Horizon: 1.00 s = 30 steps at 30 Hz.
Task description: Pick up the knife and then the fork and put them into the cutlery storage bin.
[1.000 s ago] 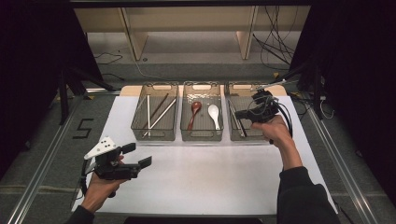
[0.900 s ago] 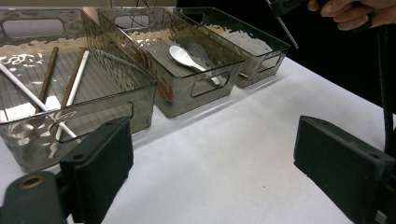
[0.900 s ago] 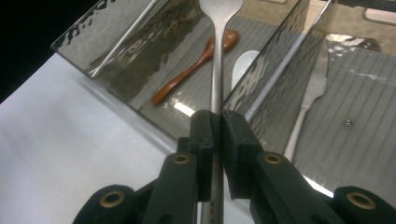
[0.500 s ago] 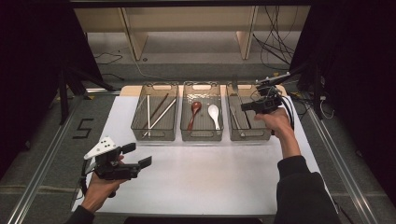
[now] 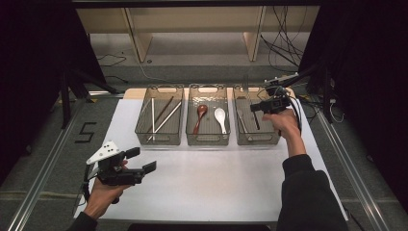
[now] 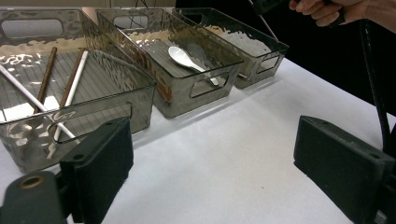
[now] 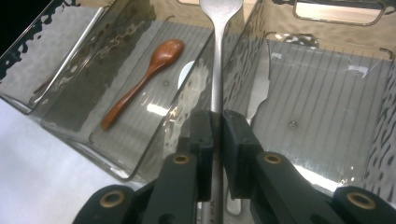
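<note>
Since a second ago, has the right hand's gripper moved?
Yes. The right gripper, shut on a fork, has drifted right and away, from the right bin's near left side toward its far right corner.

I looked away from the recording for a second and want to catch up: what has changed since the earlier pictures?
The right claw, shut on a metal utensil, moved rightward and slightly toward the far edge above the right bin. Nothing was picked up or let go. The left claw stayed open over the table; the bins' contents did not shift.

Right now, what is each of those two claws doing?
Left gripper: open, holding nothing, over the white table.
Right gripper: closed on a metal fork, above the right-hand bin.
</note>
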Motion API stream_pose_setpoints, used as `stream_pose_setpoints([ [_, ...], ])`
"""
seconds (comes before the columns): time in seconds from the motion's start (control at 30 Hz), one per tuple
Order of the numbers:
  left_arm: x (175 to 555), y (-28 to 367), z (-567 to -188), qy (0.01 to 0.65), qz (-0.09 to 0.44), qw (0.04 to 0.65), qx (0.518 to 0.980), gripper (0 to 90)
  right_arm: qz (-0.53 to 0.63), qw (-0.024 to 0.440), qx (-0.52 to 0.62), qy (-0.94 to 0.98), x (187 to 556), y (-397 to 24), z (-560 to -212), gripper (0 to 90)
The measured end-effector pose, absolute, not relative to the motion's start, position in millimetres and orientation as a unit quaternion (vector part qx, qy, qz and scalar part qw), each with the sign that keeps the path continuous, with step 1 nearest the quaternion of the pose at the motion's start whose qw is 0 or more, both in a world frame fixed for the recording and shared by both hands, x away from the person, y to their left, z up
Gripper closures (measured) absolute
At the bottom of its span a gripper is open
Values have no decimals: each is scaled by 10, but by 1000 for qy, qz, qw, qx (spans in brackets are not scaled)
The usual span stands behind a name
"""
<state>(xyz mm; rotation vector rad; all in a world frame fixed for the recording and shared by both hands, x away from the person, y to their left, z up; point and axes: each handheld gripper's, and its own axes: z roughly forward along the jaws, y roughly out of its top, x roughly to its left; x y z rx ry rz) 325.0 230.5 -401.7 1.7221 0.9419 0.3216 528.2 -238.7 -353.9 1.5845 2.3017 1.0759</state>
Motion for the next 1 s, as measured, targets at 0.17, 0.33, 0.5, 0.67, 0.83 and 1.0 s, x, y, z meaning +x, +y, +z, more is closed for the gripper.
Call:
stream_pose_setpoints([
  [0.17,3252,2305,-4018,397,135,545,726,112,353,76,534,764,5319,-2396,-3557,837],
  [0.33,3251,2302,-4018,397,135,545,726,112,346,79,543,761,5348,-2389,-3583,836],
  [0.5,3250,2304,-4017,397,135,545,726,112,339,83,554,756,5384,-2383,-3625,836],
  [0.67,3250,2301,-4017,397,135,545,726,112,336,87,558,754,5404,-2371,-3667,836],
  [0.83,3251,2302,-4018,397,134,545,726,112,330,88,564,752,5420,-2371,-3706,835],
  [1.0,3248,2302,-4016,397,135,545,726,112,327,87,569,750,5421,-2362,-3753,834],
])
